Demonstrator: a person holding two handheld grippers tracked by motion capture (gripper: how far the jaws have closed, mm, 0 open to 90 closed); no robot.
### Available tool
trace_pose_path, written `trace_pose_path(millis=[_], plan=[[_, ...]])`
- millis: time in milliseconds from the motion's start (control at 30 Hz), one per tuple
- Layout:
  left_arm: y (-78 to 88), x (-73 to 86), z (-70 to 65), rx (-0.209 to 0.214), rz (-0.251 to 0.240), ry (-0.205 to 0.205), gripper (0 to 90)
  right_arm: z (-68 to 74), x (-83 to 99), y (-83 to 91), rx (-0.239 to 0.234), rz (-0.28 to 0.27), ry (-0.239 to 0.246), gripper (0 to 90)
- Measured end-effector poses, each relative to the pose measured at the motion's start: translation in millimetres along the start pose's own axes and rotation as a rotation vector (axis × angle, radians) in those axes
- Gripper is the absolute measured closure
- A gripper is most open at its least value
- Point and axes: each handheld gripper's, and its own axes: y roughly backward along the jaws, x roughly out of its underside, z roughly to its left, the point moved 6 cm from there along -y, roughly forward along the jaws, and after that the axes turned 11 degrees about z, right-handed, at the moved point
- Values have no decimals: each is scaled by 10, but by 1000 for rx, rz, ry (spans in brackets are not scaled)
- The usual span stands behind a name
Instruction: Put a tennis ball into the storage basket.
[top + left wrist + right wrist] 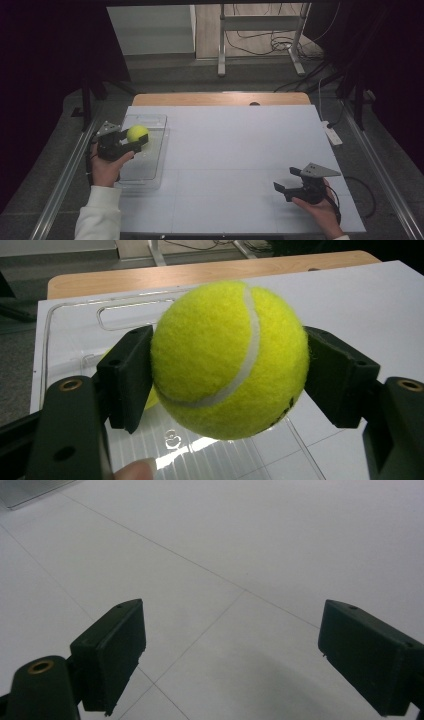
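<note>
The left gripper [131, 141] has its jaws clamped on a yellow tennis ball [230, 360], one pad pressed into each side of the felt. Being round, the ball has no long axis; its white seam runs from the top down and curves toward the lower left between the jaws. Beneath the jaws lies a clear plastic tray [70, 325] on the white counter [240, 150]. The right gripper [287, 181] hangs over bare counter well apart from the ball, jaws wide apart with nothing between them.
</note>
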Motion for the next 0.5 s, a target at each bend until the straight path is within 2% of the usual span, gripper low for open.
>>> trace_pose_path(millis=[233, 500], plan=[[-9, 16, 42, -3, 7, 9, 269, -1, 1, 1, 0, 0, -1, 125], [-22, 37, 85, -32, 24, 11, 269, 1, 0, 1, 1, 0, 0, 125]])
